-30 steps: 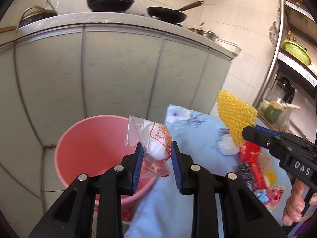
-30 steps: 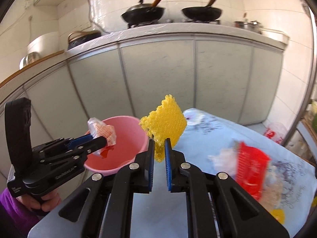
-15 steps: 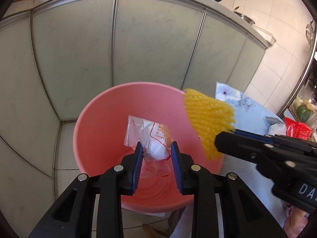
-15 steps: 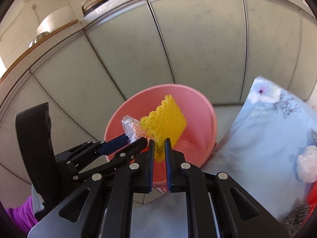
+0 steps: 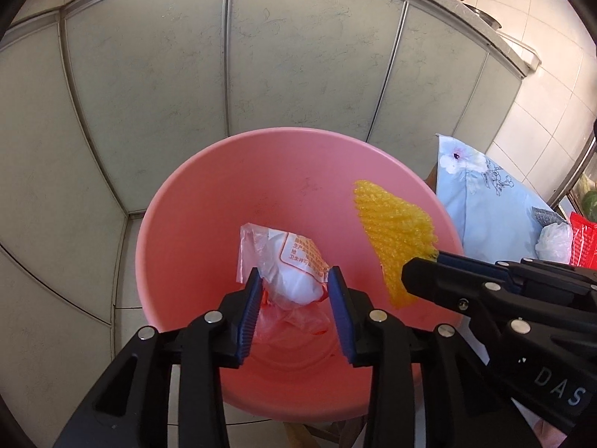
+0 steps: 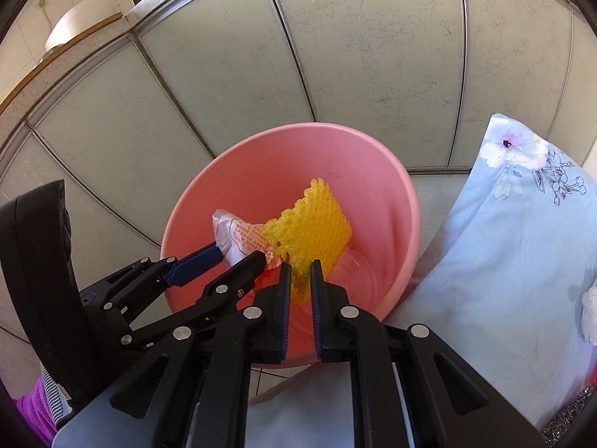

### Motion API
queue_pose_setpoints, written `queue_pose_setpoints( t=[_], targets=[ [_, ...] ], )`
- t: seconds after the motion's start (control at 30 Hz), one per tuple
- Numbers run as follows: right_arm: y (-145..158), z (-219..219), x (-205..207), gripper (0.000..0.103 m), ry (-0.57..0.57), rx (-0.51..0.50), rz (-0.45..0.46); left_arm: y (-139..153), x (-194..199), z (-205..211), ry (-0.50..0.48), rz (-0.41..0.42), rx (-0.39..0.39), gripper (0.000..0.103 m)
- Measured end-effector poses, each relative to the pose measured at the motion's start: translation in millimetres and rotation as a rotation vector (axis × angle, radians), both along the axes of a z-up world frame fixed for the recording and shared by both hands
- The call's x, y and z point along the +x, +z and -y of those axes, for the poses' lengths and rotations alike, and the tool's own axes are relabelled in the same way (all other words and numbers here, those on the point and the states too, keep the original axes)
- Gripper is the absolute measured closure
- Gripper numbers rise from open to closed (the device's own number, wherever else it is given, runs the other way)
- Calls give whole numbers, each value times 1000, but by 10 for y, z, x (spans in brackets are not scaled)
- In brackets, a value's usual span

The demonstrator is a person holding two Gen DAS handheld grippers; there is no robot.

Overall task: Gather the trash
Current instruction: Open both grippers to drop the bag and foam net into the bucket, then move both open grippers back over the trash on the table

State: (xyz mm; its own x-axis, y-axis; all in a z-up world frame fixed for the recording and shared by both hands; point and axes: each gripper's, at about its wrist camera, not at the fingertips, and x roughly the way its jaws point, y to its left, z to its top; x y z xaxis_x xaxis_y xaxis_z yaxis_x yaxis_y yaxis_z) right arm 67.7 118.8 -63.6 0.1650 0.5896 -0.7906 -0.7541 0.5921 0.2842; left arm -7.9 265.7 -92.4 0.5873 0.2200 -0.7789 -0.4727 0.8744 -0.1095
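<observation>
A pink bucket (image 5: 298,135) (image 6: 298,127) stands on the floor below both grippers. My left gripper (image 5: 294,283) (image 6: 240,254) hangs over its mouth with a crumpled clear plastic bag (image 5: 291,261) (image 6: 234,232), printed in orange, between its blue pads. Its jaws are opening, and the bag still touches both pads. My right gripper (image 6: 300,272) (image 5: 425,263) is shut on the lower corner of a yellow foam net (image 6: 317,224) (image 5: 395,231), which is held up over the bucket's right side. Some clear and red wrapping lies on the bucket's bottom.
Grey cabinet doors (image 5: 298,56) rise just behind the bucket. To the right is a table under a light blue flowered cloth (image 5: 485,205) (image 6: 503,242), with a white wad (image 5: 554,240) and a red packet (image 5: 584,239) on it. A purple sleeve (image 6: 33,407) shows at lower left.
Both grippers have swung from over the table to above the bucket and tipped down. The left jaws now stand wider around the bag. The right grip on the net is unchanged.
</observation>
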Motion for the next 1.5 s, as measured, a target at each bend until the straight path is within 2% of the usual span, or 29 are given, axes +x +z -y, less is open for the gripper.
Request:
queue_pose_setpoints(
  t=[0.23, 0.33, 0.4, 0.7, 0.9, 1.07, 1.33, 1.5],
  targets=[
    [10, -54, -16, 90, -14, -12, 4, -29, -6, -27, 16, -27, 1, 59],
    [31, 3, 15, 68, -25, 12, 2, -26, -31, -20, 11, -32, 3, 58],
    [70, 44, 12, 63, -28, 27, 7, -13, -50, -11, 7, -33, 5, 58],
    [269, 200, -7, 62, -34, 70, 31, 64, -134, 13, -6, -39, -4, 55],
    [458, 352, -125, 62, -28, 126, 118, 175, -227, 63, -17, -17, -19, 55],
    [592, 565, -272, 62, -6, 158, 217, 349, -314, 149, -35, 38, -30, 55],
    [862, 1079, -414, 62, -77, 198, 309, 694, -436, 446, -99, 174, -20, 55],
    [905, 1490, -533, 62, -128, 175, 353, 790, -362, 786, -196, 169, -5, 55]
  ],
)
